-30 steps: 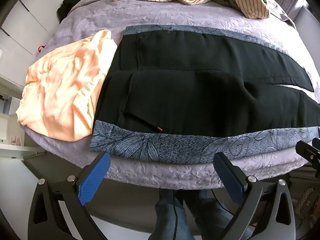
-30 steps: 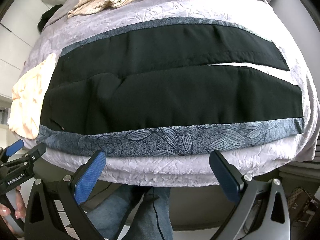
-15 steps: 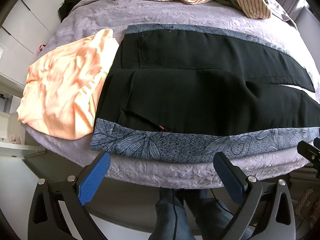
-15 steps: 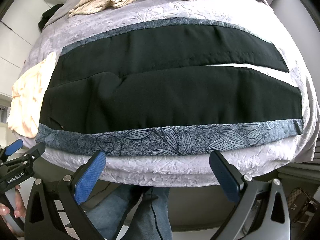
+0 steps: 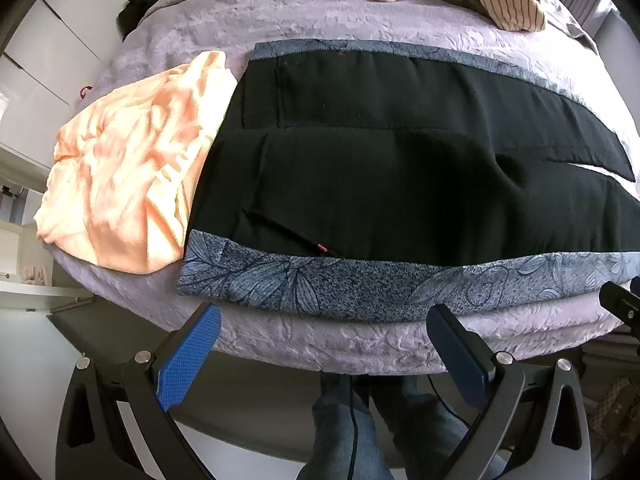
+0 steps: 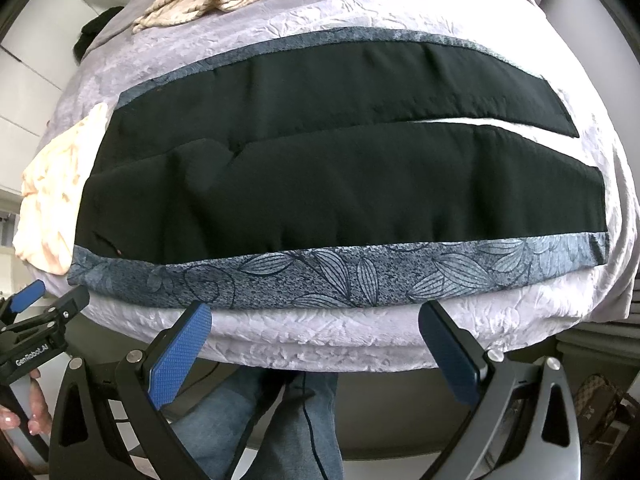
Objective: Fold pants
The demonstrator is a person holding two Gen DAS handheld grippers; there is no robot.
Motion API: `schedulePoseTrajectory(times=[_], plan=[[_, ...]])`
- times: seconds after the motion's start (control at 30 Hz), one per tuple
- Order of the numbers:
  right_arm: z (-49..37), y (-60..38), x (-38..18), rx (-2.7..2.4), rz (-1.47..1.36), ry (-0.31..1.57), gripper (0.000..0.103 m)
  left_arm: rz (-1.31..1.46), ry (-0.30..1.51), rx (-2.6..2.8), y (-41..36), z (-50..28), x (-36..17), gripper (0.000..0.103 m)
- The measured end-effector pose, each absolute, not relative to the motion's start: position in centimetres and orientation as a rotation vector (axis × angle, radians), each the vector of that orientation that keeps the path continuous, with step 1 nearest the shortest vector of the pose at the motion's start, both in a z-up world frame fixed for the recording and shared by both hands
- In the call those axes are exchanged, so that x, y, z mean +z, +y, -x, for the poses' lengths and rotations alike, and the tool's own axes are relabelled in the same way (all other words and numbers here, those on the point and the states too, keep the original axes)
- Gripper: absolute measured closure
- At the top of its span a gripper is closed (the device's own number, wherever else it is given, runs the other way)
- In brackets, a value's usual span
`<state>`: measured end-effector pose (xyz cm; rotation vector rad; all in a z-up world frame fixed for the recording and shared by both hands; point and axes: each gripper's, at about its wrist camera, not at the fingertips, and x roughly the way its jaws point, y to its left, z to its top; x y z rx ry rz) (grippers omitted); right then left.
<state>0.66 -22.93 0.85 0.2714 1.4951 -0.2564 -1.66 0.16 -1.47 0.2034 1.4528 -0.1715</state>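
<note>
Black pants (image 5: 400, 184) flat on bed (image 5: 320, 340); left hand-held gripper (image 5: 324, 328), right hand-held gripper (image 6: 316, 322) both released, empty.

Pants (image 6: 340, 184): black, flat across the bed (image 6: 320, 332)
Right tongs (image 6: 316, 332): gaping, empty, near the bed's edge

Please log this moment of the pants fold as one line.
left gripper: open, empty | right gripper: open, empty | pants: flat on bed, unfolded
</note>
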Motion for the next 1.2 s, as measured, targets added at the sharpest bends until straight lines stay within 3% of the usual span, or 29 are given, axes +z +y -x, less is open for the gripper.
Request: schedulePoseTrajectory(times=[0.7, 0.87, 0.97, 1.0, 1.2], plan=[[-0.3, -24.0, -0.2, -0.221, -0.305, 1.517, 0.0, -0.107, 1.436, -0.202, 0.5, 1.8, -3.0, 0.0], [0.2, -25.5, -2.3, 0.045, -0.723, 1.435, 0.0, 0.147, 1.386, -0.327, 3.9, 1.1, -4.1, 0.0], [1.1, -26.3, -5.3, 0.138, -0.95, 1.418, 0.014, 0.205, 1.42, -0.335, 5.8, 1.1, -5.7, 0.0], [1.4, -26.7, -6.5, 0.145, -1.011, 1.419, 0.024, 0.252, 1.435, -0.347, 6.5, 1.1, -6.6, 0.0], [3.9, -29.3, -13.1, 0.082, -1.269, 1.381, 0.027, 0.482, 1.49, -0.327, 9.0, 0.7, -12.1, 0.0]])
